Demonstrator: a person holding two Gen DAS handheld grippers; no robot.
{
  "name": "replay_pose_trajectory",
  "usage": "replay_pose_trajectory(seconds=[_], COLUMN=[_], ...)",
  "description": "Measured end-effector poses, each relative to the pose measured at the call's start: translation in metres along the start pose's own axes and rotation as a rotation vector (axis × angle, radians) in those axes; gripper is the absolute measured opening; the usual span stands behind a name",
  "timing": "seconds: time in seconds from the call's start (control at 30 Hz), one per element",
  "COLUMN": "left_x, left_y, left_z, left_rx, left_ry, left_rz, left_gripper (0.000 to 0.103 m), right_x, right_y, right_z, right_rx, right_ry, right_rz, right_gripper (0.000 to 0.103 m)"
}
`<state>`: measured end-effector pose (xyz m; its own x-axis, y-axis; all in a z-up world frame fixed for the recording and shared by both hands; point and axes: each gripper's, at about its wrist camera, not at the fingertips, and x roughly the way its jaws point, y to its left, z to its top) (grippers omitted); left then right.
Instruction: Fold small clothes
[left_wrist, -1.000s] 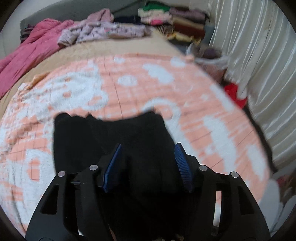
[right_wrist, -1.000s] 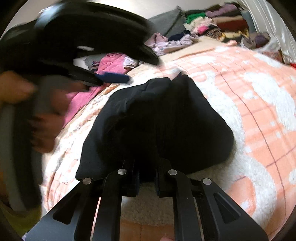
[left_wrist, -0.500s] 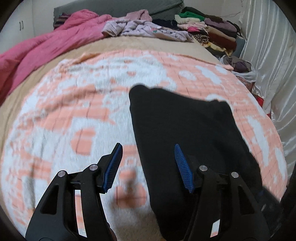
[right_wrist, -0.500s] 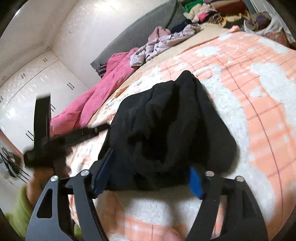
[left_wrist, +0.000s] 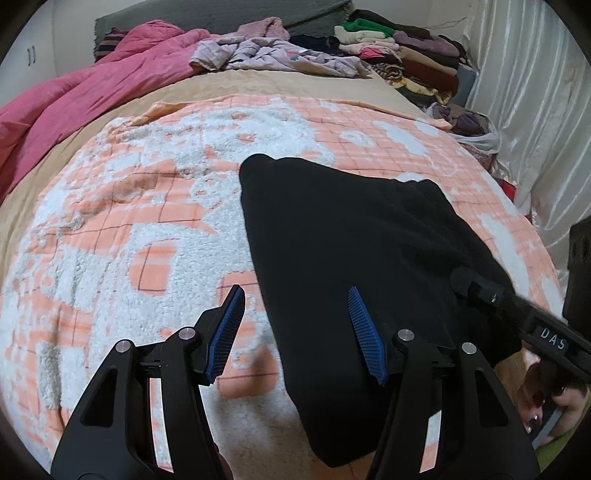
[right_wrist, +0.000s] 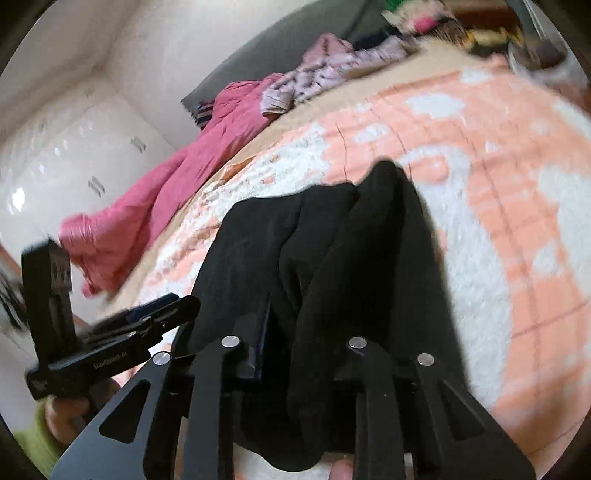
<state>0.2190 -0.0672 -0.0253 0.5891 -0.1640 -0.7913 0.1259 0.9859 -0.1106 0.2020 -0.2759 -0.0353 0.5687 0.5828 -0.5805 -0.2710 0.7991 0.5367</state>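
A black garment (left_wrist: 351, 229) lies folded lengthwise on the orange and white checked blanket (left_wrist: 147, 206). My left gripper (left_wrist: 295, 295) hovers open over the garment's left edge; its left pad is above bare blanket, its right pad above the cloth, and it holds nothing. In the left wrist view my right gripper (left_wrist: 465, 280) bites into the garment's near right corner. In the right wrist view its jaws (right_wrist: 295, 325) are closing with bunched black cloth (right_wrist: 332, 229) between and draped over the fingers. The left gripper (right_wrist: 162, 310) shows at the left there.
A pink quilt (left_wrist: 92, 96) lies along the far left of the bed. Loose lilac clothes (left_wrist: 277, 55) and a stack of folded clothes (left_wrist: 406, 55) sit at the head. A white curtain (left_wrist: 535, 92) hangs on the right, and a white wardrobe (right_wrist: 74, 166) stands on the left.
The left gripper slid off the garment's middle to its left edge, still open. The right gripper let go, opened wide, then closed again on the bunched near edge and lifted it.
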Motion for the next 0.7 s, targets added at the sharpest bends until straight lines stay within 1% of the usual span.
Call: replay_pose_trajectory(seconds=[0.07,0.13,0.2,0.3,0.37,0.4,0.47,0.57,0.6,0.67,0.7], left_x=[-0.002,-0.002,-0.001,0.002,0.003,0.002,0.001,0.0,0.001,0.0,-0.001], left_y=[-0.005,-0.008,-0.011,-0.013,-0.014,-0.014,-0.014,-0.013,-0.014,-0.012,-0.012], left_z=[-0.001,-0.003,-0.005,-0.009,-0.011,-0.011,-0.012,-0.012,-0.012,-0.012,-0.013], left_rx=[0.01,0.007,0.0,0.007,0.009,0.013,0.015,0.014,0.013,0.008,0.007], left_ry=[0.001,0.013,0.021,0.03,0.034,0.031,0.031,0.031,0.031,0.031,0.031], left_rz=[-0.01,-0.024,-0.04,-0.043,-0.041,-0.037,-0.04,-0.042,-0.04,-0.045,-0.045], left_gripper=[0.05,0.05,0.05,0.051,0.051,0.051,0.051,0.051,0.051,0.052,0.053], right_x=[-0.014,-0.019,-0.016,-0.005,-0.003,-0.004,-0.005,-0.005,-0.006,-0.008,-0.008], right_y=[0.004,0.001,-0.007,-0.019,-0.026,-0.027,-0.028,-0.024,-0.022,-0.02,-0.018], right_z=[0.001,0.001,0.0,-0.009,-0.014,-0.014,-0.014,-0.015,-0.016,-0.017,-0.018], right_rx=[-0.044,-0.06,-0.052,-0.032,0.001,0.014,0.035,0.035,0.035,0.034,0.032], right_ry=[-0.019,-0.028,-0.027,-0.004,-0.012,-0.017,-0.022,-0.023,-0.024,-0.025,-0.025], right_rz=[-0.011,-0.05,-0.069,-0.105,-0.109,-0.113,-0.132,-0.174,-0.189,-0.212,-0.221], right_gripper=[0.02,0.02,0.02,0.022,0.024,0.03,0.033,0.04,0.044,0.045,0.048])
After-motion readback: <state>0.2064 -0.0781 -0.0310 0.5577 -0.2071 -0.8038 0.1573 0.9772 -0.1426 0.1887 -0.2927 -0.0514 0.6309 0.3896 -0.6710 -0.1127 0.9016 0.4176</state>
